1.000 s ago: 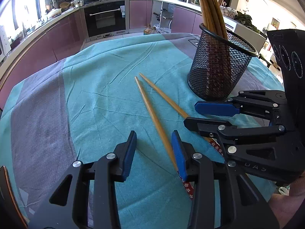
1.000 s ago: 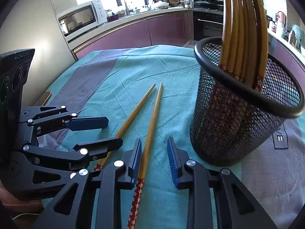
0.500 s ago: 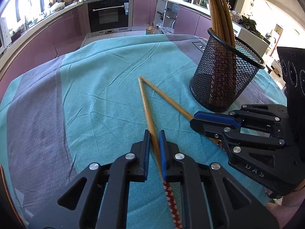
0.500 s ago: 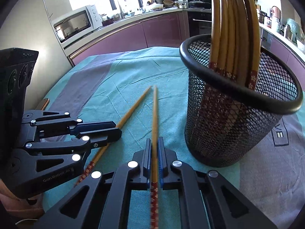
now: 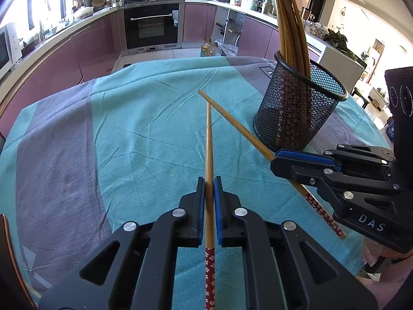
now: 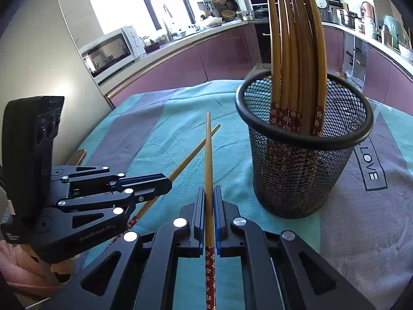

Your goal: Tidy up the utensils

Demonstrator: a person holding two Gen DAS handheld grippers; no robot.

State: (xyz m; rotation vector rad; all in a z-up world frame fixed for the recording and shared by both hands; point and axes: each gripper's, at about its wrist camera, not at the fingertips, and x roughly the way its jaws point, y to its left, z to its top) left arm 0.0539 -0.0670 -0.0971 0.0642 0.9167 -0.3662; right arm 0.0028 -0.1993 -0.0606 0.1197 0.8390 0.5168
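Note:
My left gripper (image 5: pixel 209 180) is shut on a wooden chopstick (image 5: pixel 209 139) with a red flowered end, held above the cloth and pointing forward. My right gripper (image 6: pixel 209 191) is shut on a second such chopstick (image 6: pixel 208 149). In the left wrist view the right gripper (image 5: pixel 277 159) holds its chopstick (image 5: pixel 232 122) crossing in front of mine. In the right wrist view the left gripper (image 6: pixel 167 182) holds its chopstick (image 6: pixel 193 152). A black mesh holder (image 6: pixel 304 155) with several chopsticks stands to the right; it also shows in the left wrist view (image 5: pixel 296 111).
The table has a teal and grey cloth (image 5: pixel 129 134). Kitchen cabinets and an oven (image 5: pixel 151 25) lie beyond the far edge. A microwave (image 6: pixel 108 51) stands on the counter at the left.
Both grippers closed on the two chopsticks that lay on the cloth and lifted them. The holder now sits farther from both grippers.

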